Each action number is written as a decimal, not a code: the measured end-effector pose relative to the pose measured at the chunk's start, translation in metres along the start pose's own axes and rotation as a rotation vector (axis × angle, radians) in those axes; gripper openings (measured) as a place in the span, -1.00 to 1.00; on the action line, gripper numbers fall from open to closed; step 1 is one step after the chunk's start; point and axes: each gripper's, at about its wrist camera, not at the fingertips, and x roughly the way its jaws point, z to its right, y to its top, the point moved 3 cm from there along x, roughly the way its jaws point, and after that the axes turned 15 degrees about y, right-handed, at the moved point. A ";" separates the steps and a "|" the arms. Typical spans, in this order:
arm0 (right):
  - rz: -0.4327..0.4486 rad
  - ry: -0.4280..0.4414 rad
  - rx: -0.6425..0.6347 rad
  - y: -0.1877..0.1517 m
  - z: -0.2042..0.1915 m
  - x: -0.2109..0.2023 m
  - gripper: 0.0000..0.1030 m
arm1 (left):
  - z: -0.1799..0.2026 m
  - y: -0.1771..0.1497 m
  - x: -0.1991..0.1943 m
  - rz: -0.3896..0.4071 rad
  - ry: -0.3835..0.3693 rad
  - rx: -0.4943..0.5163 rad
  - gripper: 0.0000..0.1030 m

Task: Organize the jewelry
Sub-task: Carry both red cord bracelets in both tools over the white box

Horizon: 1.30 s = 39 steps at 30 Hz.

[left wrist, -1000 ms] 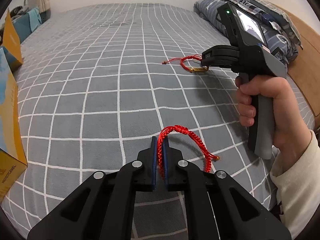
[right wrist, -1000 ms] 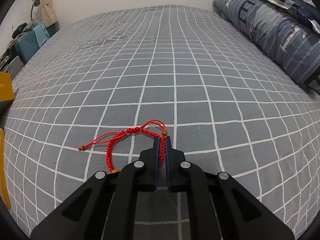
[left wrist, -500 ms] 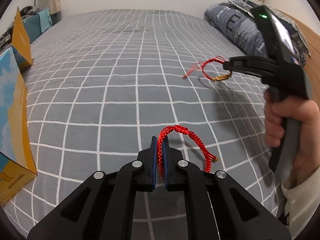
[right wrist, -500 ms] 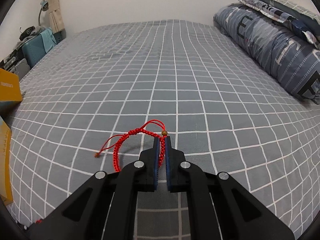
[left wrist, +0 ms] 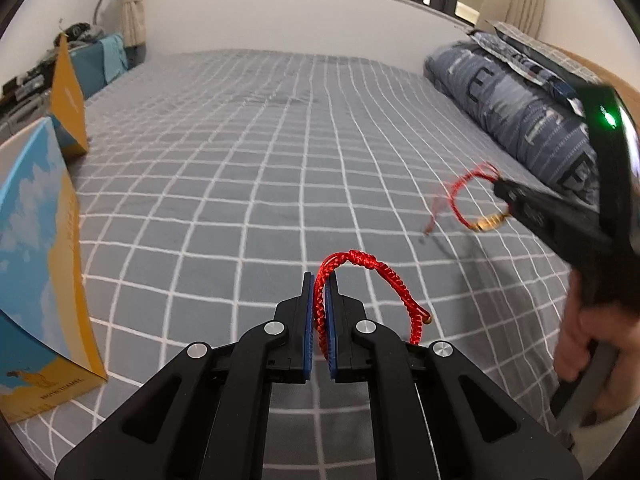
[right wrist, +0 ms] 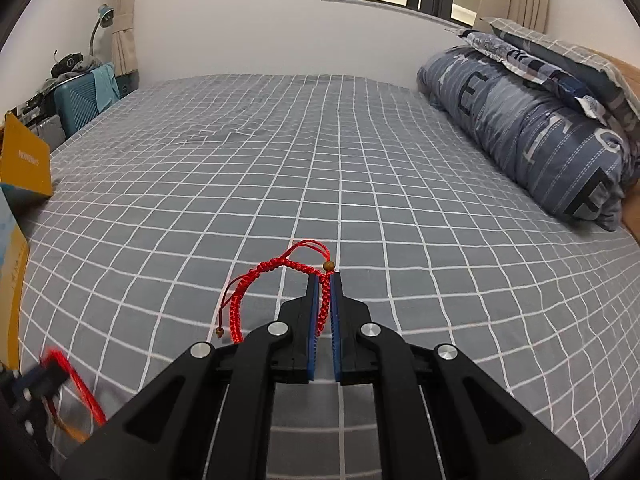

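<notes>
I hold one red bracelet in each claw, both lifted clear of the bed. My left claw is clamped on the braided bracelet, whose loop arches out to the right and ends in a small bead hanging free. My right claw is pinched on the second bracelet, gripping its braid just below a brown bead, the rest drooping to the left with its thin cords dangling. In the left view that right claw shows at the far right, blurred, with its bracelet and a gold charm swinging beneath it.

I judge this to be the carry step: both pieces are picked up and on their way to wherever they are to be stored. The open yellow and blue box standing at the left edge of the bed looks the likely place, though I cannot see inside it. The next move calls for swinging both claws leftward over the box, keeping the grips firm so the slack cords do not snag, then parting the fingers one claw at a time.

Against a second ago, both claws sit higher: the window now shows in both views, the right bracelet no longer lies on the sheet, and the box looms nearer on my left.
</notes>
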 end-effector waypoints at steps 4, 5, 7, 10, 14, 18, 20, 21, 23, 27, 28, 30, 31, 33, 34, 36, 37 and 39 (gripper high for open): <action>0.010 0.002 0.000 -0.009 -0.007 -0.012 -0.91 | -0.006 0.003 -0.002 0.003 0.014 -0.028 -0.91; 0.013 0.003 0.000 -0.010 -0.008 -0.014 -0.91 | -0.008 0.005 -0.002 0.006 0.019 -0.034 -0.91; 0.023 0.005 -0.007 -0.013 -0.014 -0.021 -0.91 | -0.012 0.007 -0.006 0.021 0.029 -0.042 -0.91; 0.031 0.009 -0.016 -0.015 -0.023 -0.029 -0.91 | -0.017 0.014 -0.012 0.051 0.049 -0.050 -0.91; 0.019 0.022 -0.027 -0.015 -0.039 -0.033 -0.91 | -0.029 0.022 -0.025 0.067 0.065 -0.080 -0.91; 0.000 0.052 -0.042 -0.013 -0.056 -0.035 -0.91 | -0.041 0.035 -0.040 0.075 0.068 -0.088 -0.91; -0.002 0.065 -0.042 -0.010 -0.063 -0.037 -0.91 | -0.049 0.040 -0.049 0.065 0.048 -0.097 -0.91; -0.001 0.073 -0.047 -0.008 -0.068 -0.039 -0.91 | -0.055 0.042 -0.055 0.070 0.048 -0.095 -0.91; 0.007 0.079 -0.061 -0.001 -0.079 -0.042 -0.91 | -0.069 0.046 -0.066 0.085 0.061 -0.098 -0.91; 0.014 0.102 -0.072 0.010 -0.099 -0.043 -0.91 | -0.104 0.057 -0.088 0.106 0.092 -0.125 -0.91; 0.014 0.108 -0.073 0.012 -0.102 -0.044 -0.91 | -0.112 0.059 -0.093 0.114 0.108 -0.127 -0.91; 0.015 0.119 -0.086 0.018 -0.115 -0.043 -0.91 | -0.127 0.062 -0.100 0.128 0.136 -0.134 -0.91; 0.015 0.123 -0.091 0.021 -0.120 -0.043 -0.91 | -0.138 0.063 -0.103 0.128 0.152 -0.143 -0.91; 0.016 0.145 -0.096 0.027 -0.134 -0.043 -0.91 | -0.154 0.064 -0.106 0.123 0.171 -0.160 -0.91; 0.020 0.156 -0.103 0.029 -0.142 -0.044 -0.91 | -0.163 0.065 -0.109 0.123 0.184 -0.169 -0.91; 0.035 0.171 -0.122 0.035 -0.160 -0.046 -0.91 | -0.180 0.064 -0.112 0.121 0.220 -0.182 -0.91; 0.041 0.180 -0.131 0.037 -0.168 -0.047 -0.91 | -0.187 0.064 -0.113 0.118 0.233 -0.183 -0.91; 0.053 0.197 -0.157 0.040 -0.190 -0.047 -0.91 | -0.201 0.063 -0.115 0.113 0.253 -0.193 -0.91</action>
